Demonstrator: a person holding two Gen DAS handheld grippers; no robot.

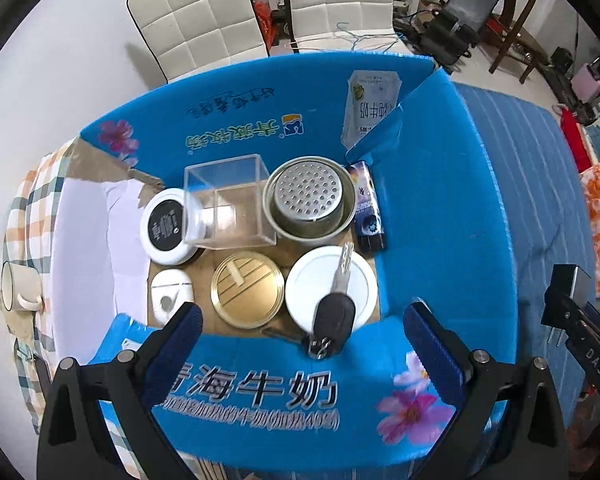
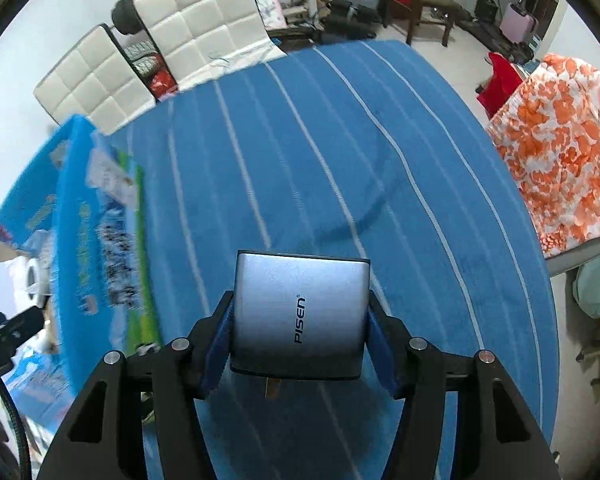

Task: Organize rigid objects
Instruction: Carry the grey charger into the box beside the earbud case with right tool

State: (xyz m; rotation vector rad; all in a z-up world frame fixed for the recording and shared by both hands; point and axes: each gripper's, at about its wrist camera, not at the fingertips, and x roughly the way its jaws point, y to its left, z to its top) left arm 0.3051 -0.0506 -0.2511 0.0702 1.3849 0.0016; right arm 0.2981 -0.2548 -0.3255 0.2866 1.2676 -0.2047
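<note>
Two views: left gripper (image 1: 302, 344) fingers spread over box (image 1: 440, 200); right gripper (image 2: 300, 340) clamps charger (image 2: 300, 308).

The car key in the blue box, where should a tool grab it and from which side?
Grip the car key by its thick black fob, coming from above with the fingers across its narrow width. The fob leans on the blue box's near wall, while its thin blade lies flat on the white lid, offering little to pinch.

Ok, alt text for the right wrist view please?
The right tongs grip a grey PISEN charger, prongs down, above a blue striped cloth. A blue carton sits at left, white chairs behind.
</note>
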